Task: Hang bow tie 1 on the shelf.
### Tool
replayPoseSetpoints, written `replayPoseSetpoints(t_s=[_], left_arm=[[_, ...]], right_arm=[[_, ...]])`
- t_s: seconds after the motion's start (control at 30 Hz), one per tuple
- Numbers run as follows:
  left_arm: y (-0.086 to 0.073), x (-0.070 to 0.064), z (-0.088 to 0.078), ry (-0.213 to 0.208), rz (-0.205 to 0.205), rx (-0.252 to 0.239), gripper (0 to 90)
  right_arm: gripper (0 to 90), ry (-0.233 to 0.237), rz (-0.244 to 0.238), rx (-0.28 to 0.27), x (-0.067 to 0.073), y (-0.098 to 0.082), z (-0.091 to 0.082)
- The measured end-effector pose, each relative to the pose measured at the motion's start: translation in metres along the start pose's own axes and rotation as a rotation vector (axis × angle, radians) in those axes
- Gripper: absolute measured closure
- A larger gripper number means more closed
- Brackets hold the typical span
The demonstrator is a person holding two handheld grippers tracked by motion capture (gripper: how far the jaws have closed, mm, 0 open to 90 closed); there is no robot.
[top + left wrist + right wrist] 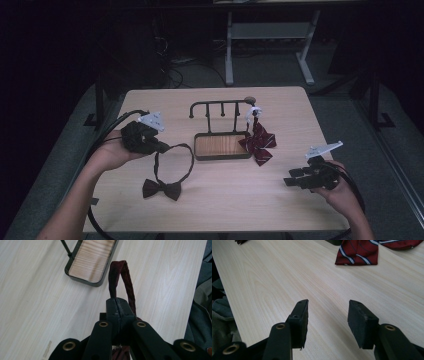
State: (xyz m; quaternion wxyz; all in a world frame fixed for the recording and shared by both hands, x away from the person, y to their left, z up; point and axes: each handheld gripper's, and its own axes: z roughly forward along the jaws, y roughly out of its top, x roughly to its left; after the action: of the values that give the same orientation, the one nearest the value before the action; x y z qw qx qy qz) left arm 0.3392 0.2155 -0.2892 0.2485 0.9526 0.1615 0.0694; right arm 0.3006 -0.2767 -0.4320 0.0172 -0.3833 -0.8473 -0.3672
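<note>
High view first: your left gripper (161, 148) is pinching the thin band of the dark brown bow tie (162, 189), and the bow part lies on the pale wooden table (280, 200) just below it. Your right gripper (290, 178) sits low over the table near its right edge, well apart from the bow tie. Between them stands a black metal rack with a wooden tray bottom (222, 145), and a red striped bow tie (258, 142) hangs at its right end. Left gripper view next: your jaws are pressed tight together on the dark band (121, 280), which loops up past them toward the tray (91, 260). Right gripper view last: your jaws are spread apart over bare table (262, 285) with nothing between them, and the red striped tie (359, 252) lies farther off.
</note>
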Motion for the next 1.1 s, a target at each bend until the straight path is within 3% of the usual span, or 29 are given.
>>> replayPoseSetpoints(t_s=[1.1], left_arm=[[0.023, 0.013, -0.015, 0.008, 0.009, -0.005, 89.9]], right_arm=[[50.8, 0.000, -0.002, -0.001, 0.000, 0.000, -0.001]])
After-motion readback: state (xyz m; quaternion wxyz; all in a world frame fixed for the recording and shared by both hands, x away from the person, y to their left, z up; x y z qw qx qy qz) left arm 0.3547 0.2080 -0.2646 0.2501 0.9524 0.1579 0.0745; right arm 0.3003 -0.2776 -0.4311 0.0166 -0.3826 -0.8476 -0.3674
